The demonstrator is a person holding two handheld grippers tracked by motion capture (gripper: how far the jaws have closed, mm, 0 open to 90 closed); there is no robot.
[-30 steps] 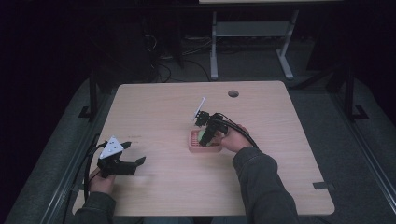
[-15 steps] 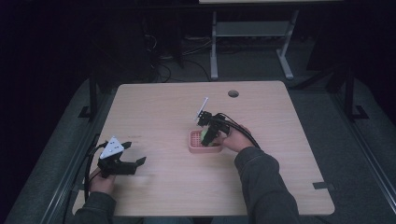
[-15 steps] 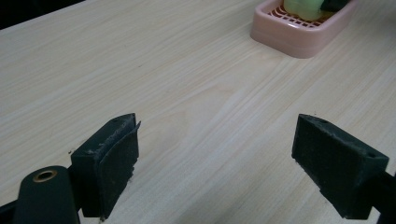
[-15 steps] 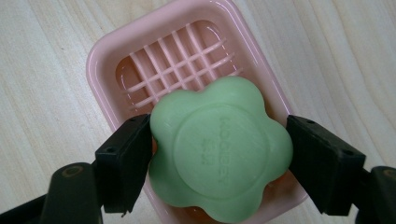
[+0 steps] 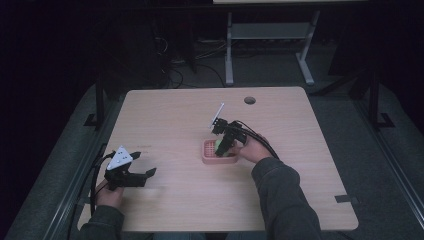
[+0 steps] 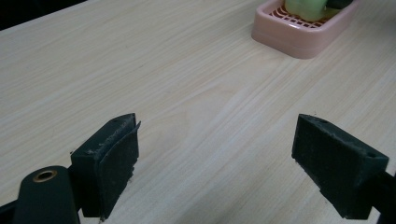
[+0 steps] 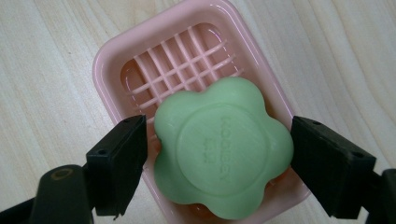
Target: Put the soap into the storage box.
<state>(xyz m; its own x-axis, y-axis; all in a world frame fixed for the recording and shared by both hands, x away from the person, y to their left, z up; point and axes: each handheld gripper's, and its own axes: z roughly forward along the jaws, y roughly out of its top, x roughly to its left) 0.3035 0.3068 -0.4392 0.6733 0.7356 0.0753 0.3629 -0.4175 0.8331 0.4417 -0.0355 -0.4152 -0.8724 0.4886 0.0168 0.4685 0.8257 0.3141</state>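
Wood table (image 5: 300, 165): right claw (image 7: 217, 158) now lower over pink dish (image 7: 116, 60), jaws apart flanking green soap (image 7: 222, 149); left claw (image 6: 217, 158) apart, unmoved.

A green flower-shaped soap (image 7: 222, 154) lies in a pink slatted dish (image 7: 187, 56) on the tabletop (image 7: 42, 70), between the right gripper's (image 7: 219, 161) spread black fingers (image 7: 119, 161), nearly touching both.

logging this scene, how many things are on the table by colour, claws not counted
pink: 1, the soap dish
green: 1, the flower-shaped soap lying in the dish, between the open jaws of the right claw
total: 2
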